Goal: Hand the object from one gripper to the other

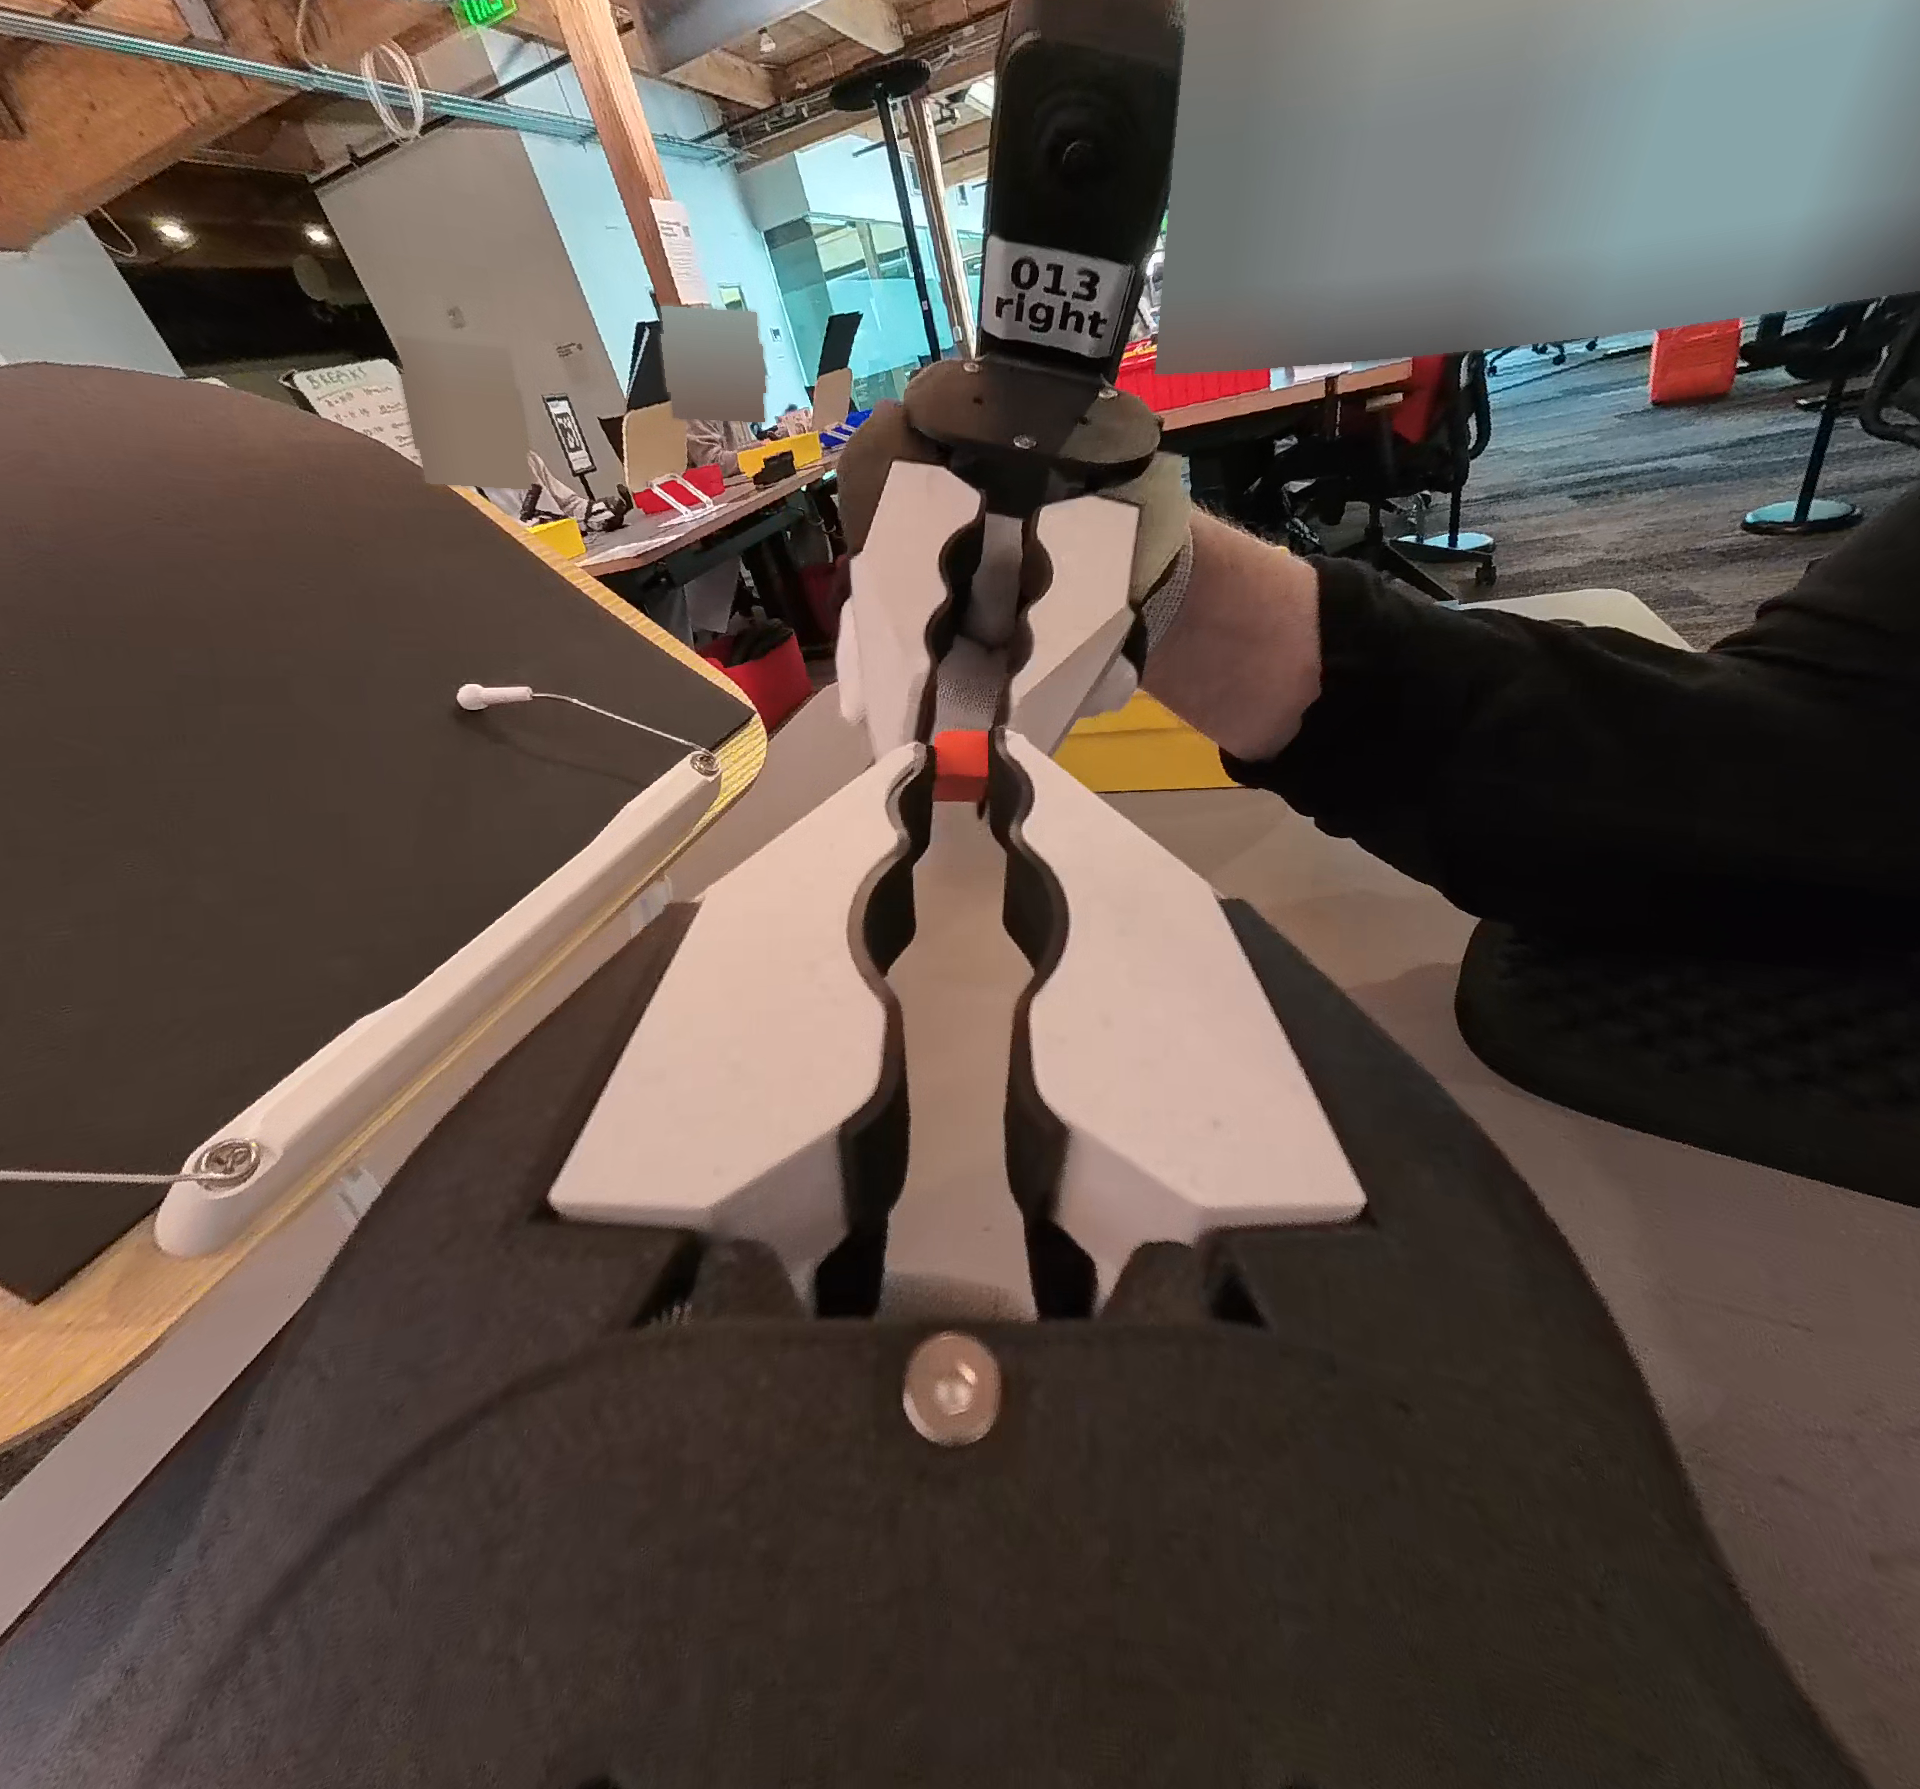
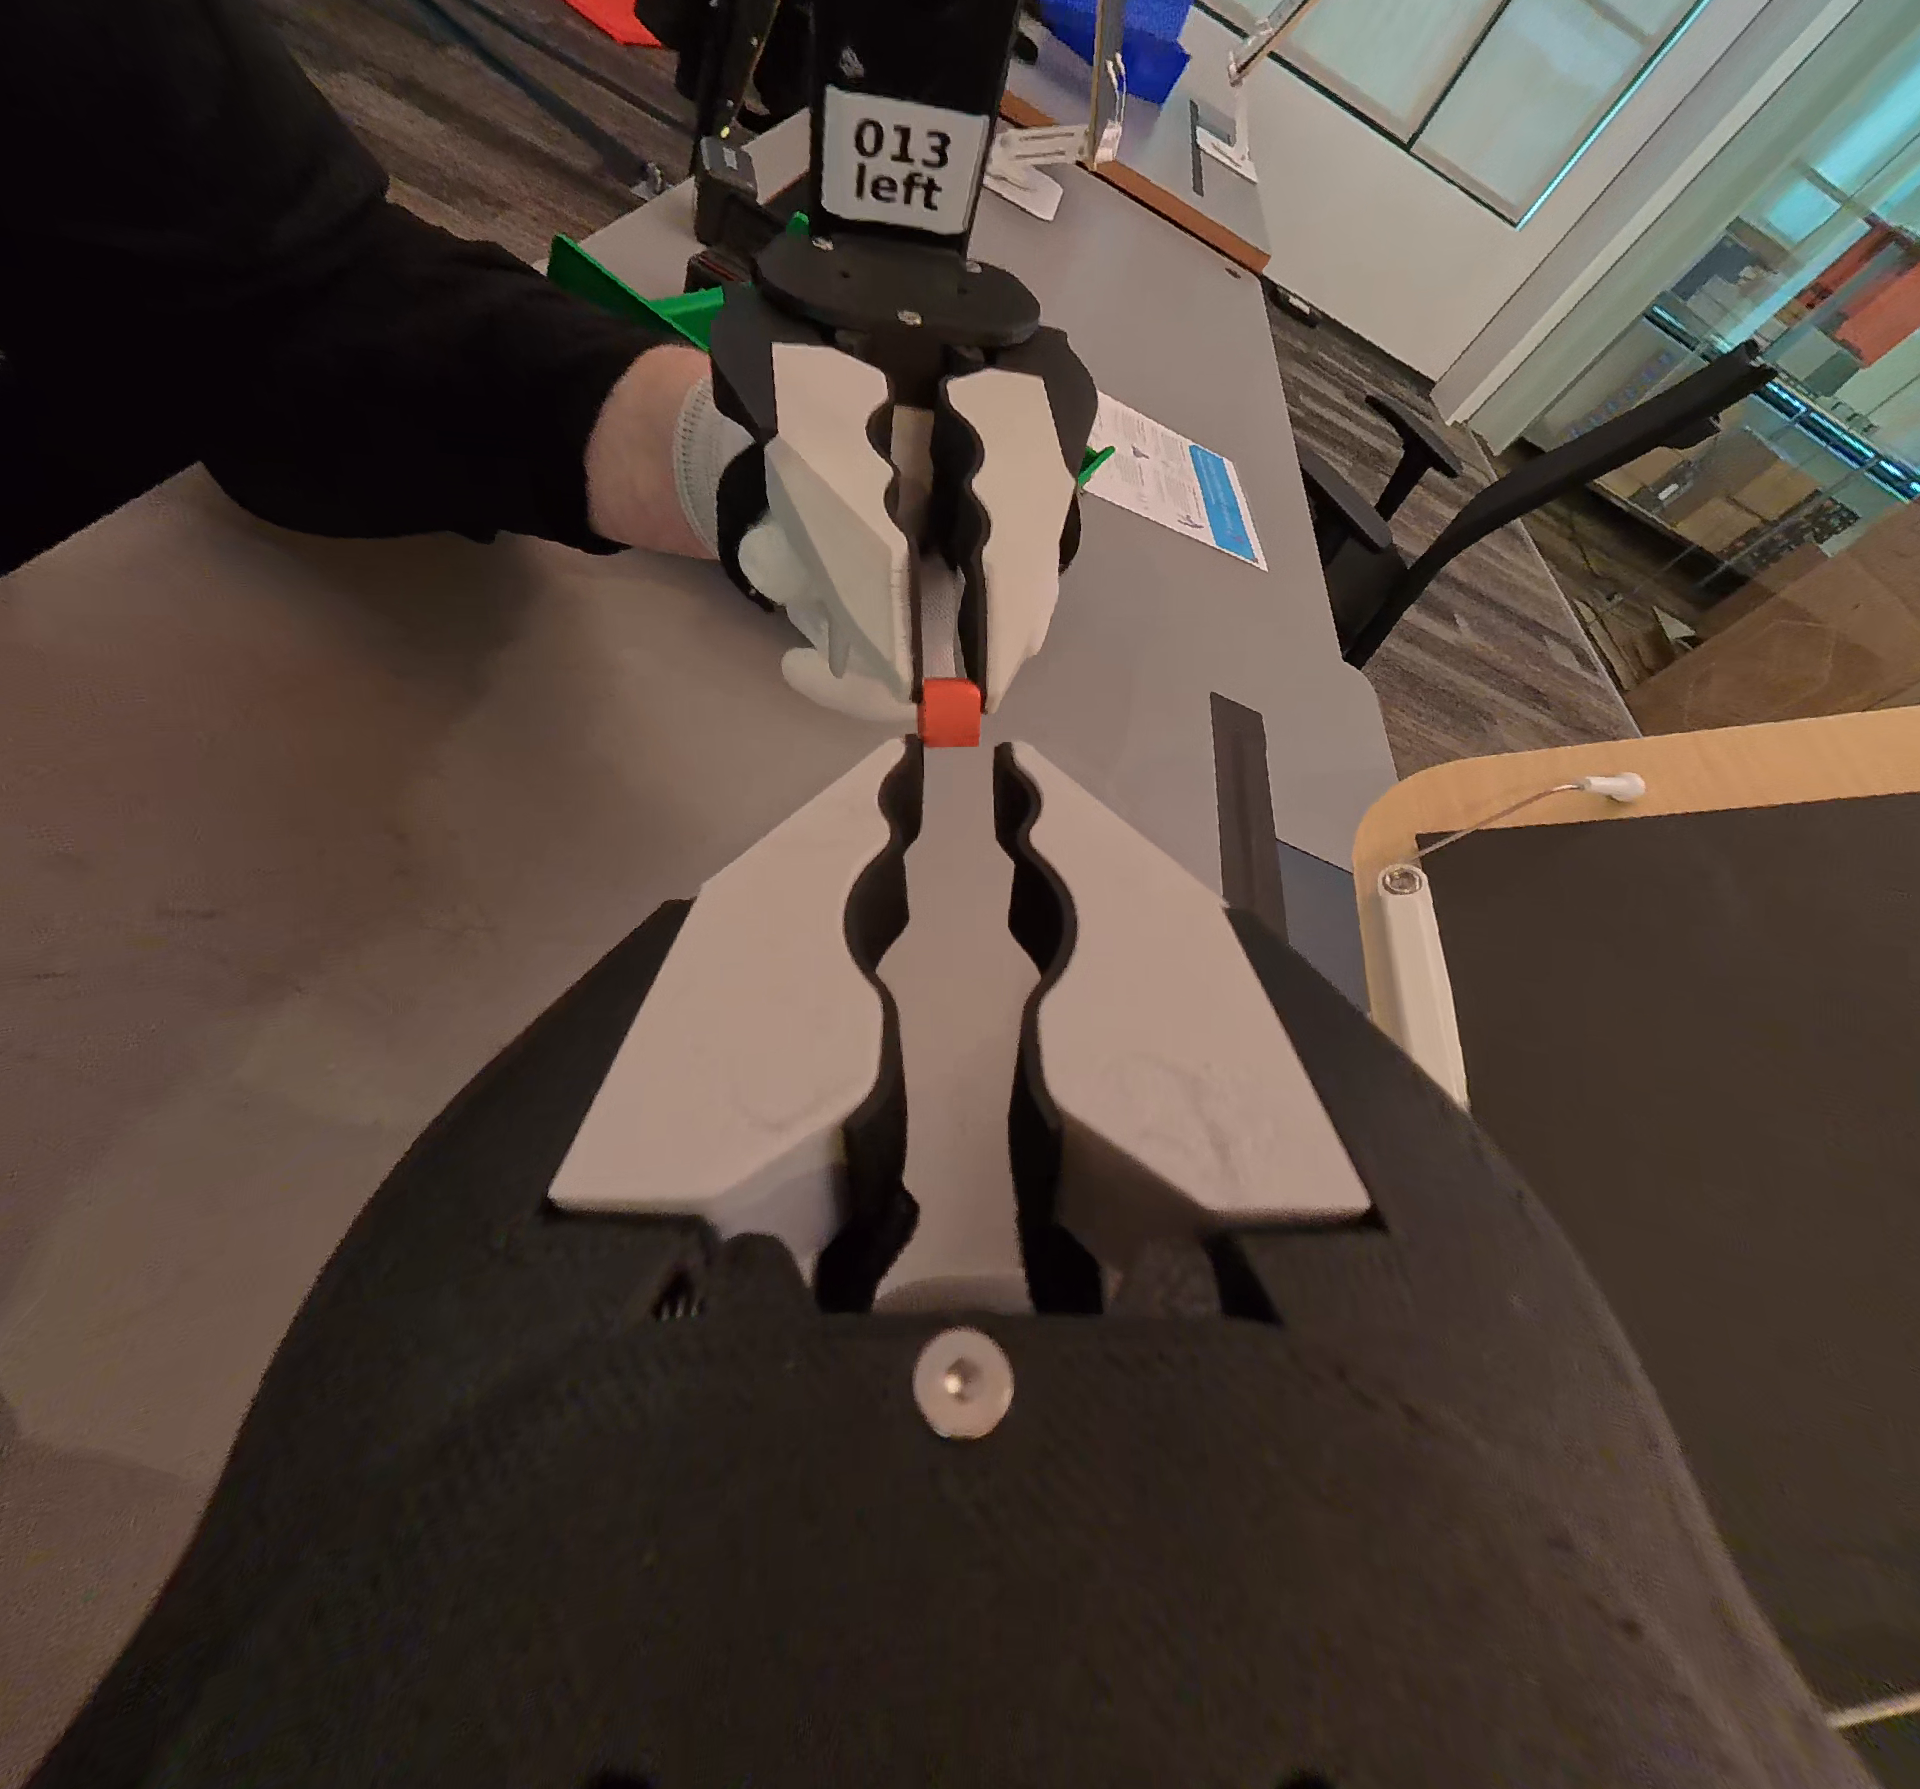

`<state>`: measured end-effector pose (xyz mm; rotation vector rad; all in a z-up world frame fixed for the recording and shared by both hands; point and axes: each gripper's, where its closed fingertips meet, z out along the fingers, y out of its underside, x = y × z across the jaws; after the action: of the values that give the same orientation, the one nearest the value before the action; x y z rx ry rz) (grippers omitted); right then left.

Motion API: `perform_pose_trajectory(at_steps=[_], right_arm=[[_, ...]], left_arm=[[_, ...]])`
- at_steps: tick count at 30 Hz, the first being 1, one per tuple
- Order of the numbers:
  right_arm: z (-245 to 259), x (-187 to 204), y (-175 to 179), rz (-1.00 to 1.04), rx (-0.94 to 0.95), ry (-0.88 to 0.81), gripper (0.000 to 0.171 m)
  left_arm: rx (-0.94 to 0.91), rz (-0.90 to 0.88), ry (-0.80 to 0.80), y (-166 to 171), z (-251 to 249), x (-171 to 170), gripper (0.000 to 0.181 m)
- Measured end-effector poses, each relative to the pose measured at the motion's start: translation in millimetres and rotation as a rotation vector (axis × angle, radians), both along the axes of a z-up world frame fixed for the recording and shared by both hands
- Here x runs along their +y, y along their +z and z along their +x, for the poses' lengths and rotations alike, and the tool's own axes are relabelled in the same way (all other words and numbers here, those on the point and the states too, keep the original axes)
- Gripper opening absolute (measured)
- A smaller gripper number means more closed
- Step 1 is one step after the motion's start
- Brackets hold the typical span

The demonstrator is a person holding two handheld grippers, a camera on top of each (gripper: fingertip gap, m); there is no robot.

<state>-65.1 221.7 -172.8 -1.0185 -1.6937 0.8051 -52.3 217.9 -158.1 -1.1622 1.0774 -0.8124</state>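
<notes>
Left gripper (image 1: 958,771): jaws closed on the small orange cube (image 1: 958,765), pinched at the very fingertips; in the right wrist view the cube (image 2: 951,711) sits at the far gripper's tips, held in the air above the grey table (image 2: 343,804).

Right gripper (image 2: 956,752): jaws parted with a clear gap, tips just short of the cube and lined up with it; nothing between them. The two grippers meet nose to nose.

Step in hand, as judged: the transfer itself, with the giver holding and the receiver not yet gripping. The next move calls for the right gripper to ease forward so its tips straddle the free part of the cube, close firmly, and only then for the left to let go. Little of the cube stands proud of the left tips, so the purchase looks slim.

Hard to make out: whether the right tips touch the cube at all; how deep the cube sits in the left jaws. A black board (image 1: 312,679) with a wooden edge lies beside the grippers, cut off by the frame. Both gloved hands are mostly hidden behind the gripper bodies.
</notes>
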Motion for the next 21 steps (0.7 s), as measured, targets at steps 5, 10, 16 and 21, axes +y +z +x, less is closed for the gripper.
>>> perform_pose_trajectory(at_steps=[5, 10, 16, 21], right_arm=[[0.7, -1.5, 1.1, -0.011, 0.007, 0.009, 0.01], [-0.5, -3.0, 1.0, -0.021, 0.012, 0.021, 0.008], [-0.7, -4.7, 0.3, -0.025, 0.011, 0.031, 0.009], [-1.2, -3.7, 0.4, -0.015, 0.009, 0.027, 0.008]], left_arm=[[-0.005, -0.01, -0.01, -0.3, -0.3, -0.4, 0.008], [-0.01, -0.016, -0.016, -0.3, -0.9, -0.6, 0.008], [-0.002, -0.019, -0.018, -3.0, 0.8, -0.5, 0.008], [-0.007, -0.02, -0.017, -2.8, 0.3, 0.2, 0.008]])
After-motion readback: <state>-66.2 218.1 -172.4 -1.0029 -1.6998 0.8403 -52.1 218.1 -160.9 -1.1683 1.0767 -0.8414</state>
